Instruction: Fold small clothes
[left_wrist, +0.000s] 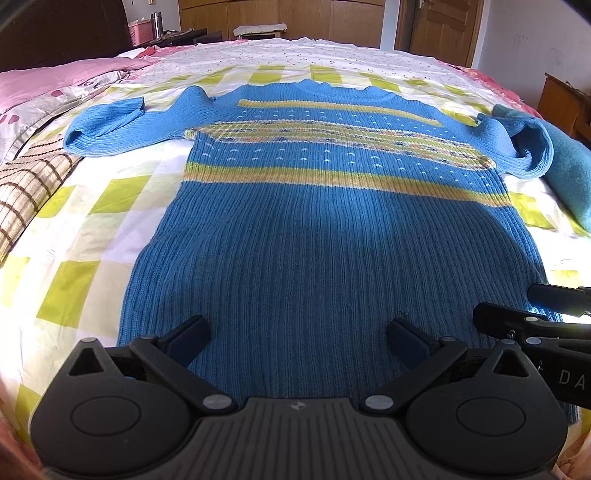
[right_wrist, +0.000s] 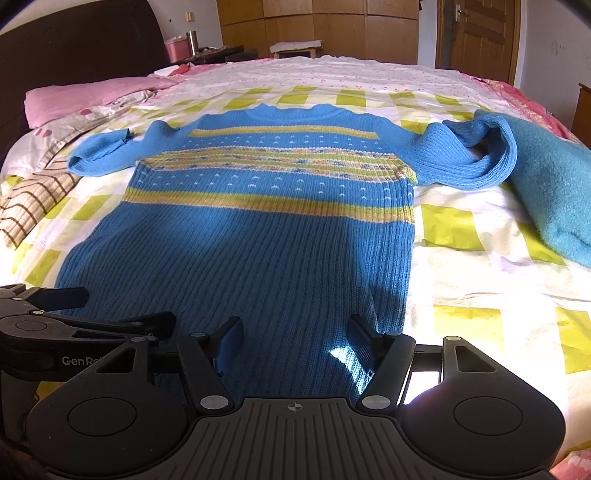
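Note:
A small blue knit sweater (left_wrist: 314, 229) with yellow stripes lies flat, face up, on the bed, collar far, hem near; it also shows in the right wrist view (right_wrist: 258, 236). Both sleeves are bent back on themselves, the left sleeve (left_wrist: 107, 125) and the right sleeve (right_wrist: 469, 155). My left gripper (left_wrist: 299, 332) is open and empty over the hem's left part. My right gripper (right_wrist: 295, 336) is open and empty over the hem's right part. Each gripper shows at the edge of the other's view, the right one (left_wrist: 532, 314) and the left one (right_wrist: 122, 317).
The bed has a yellow-and-white checked sheet (left_wrist: 85, 236). A teal folded garment (right_wrist: 546, 184) lies right of the sweater, touching its right sleeve. A pink pillow (right_wrist: 92, 96) and a brown plaid cloth (left_wrist: 33, 184) lie at the left. Wardrobes and a door stand behind.

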